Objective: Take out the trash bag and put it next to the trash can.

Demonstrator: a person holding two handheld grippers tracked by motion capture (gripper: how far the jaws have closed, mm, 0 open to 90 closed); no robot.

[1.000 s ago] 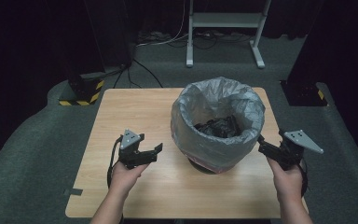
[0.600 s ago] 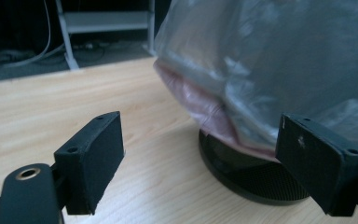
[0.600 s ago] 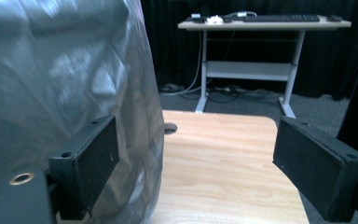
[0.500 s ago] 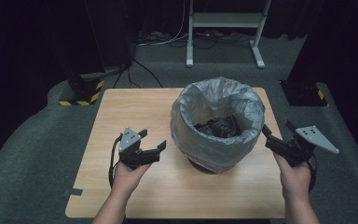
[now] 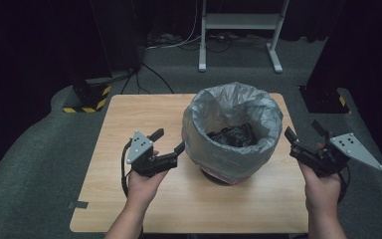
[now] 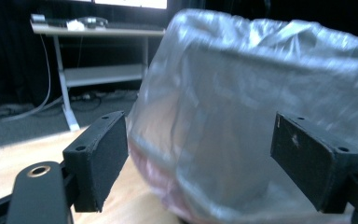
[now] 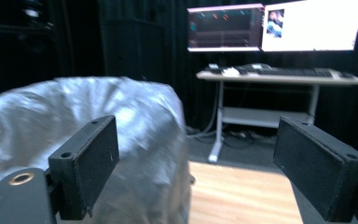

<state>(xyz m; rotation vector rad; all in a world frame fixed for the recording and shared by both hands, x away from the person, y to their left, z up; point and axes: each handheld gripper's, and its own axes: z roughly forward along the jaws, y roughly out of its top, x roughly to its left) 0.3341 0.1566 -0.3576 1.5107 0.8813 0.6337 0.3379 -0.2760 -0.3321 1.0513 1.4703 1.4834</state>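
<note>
Beyond the claws' reach, past the far edge of the wooden table (image 5: 129, 119), stands a white desk frame (image 5: 238, 22) bearing two lit monitors (image 7: 275, 25) and a keyboard (image 7: 298, 71), while a yellow-and-black striped base (image 5: 84, 102) sits on grey carpet far to their left.

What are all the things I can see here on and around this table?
Bin: one, reddish base, on the table right of centre.
Bag: one, translucent grey, lining the bin.
Dark contents: black, inside the bag; kind unclear.
Table: one, light wood, on grey carpet.
White stand: one, behind the table.
Monitors: two, lit, on a far desk.
Left gripper: black, open, beside the bag.
Right gripper: black, open, right of the bag.
</note>
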